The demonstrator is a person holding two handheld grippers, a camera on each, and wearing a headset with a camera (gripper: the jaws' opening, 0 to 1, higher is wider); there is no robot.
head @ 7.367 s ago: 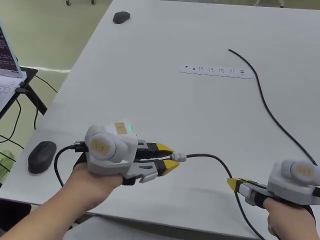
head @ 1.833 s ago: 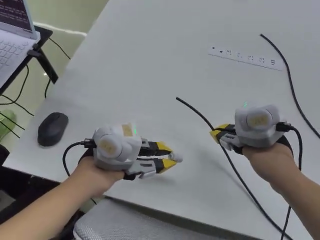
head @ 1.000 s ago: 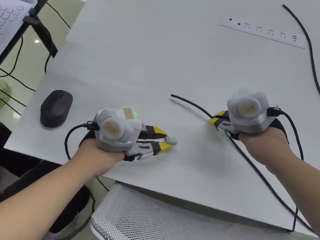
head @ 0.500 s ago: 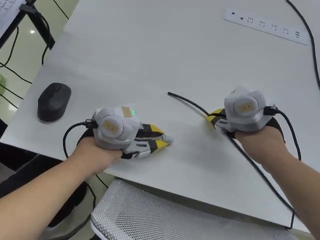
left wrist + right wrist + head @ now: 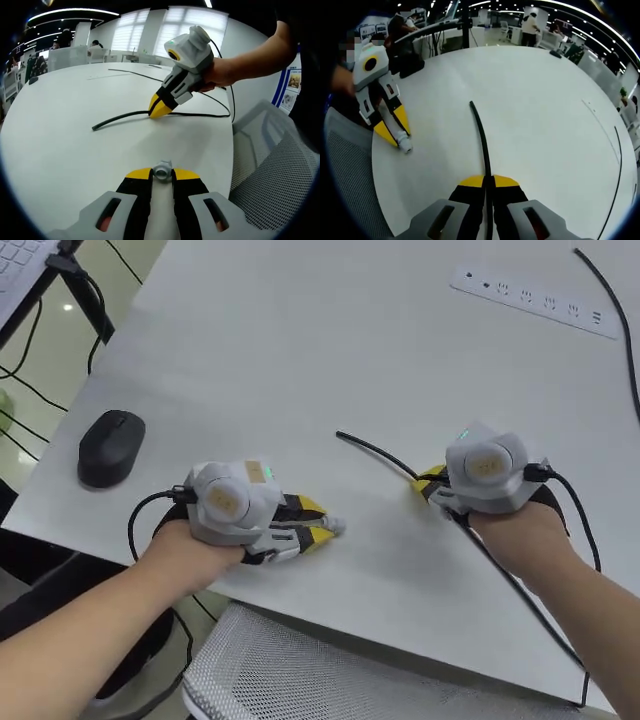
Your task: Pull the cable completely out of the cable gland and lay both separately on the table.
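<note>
The small grey cable gland (image 5: 162,171) sits between the yellow tips of my left gripper (image 5: 161,175), which is shut on it just above the white table (image 5: 300,360); the gland (image 5: 336,528) also pokes out of that gripper (image 5: 322,528) in the head view. A thin black cable (image 5: 481,135) lies on the table, free of the gland, its loose end (image 5: 340,435) pointing left. My right gripper (image 5: 488,181) is shut on the cable, low over the table, to the right of the left gripper (image 5: 395,131).
A black mouse (image 5: 110,446) lies near the table's left edge. A white power strip (image 5: 530,300) sits at the far right, with another black cable (image 5: 612,310) beside it. A mesh chair (image 5: 330,670) stands under the near edge.
Since 7.4 s ago the cable has come out of the gland. Over the last second both grippers have lowered toward the table and hardly shifted.
</note>
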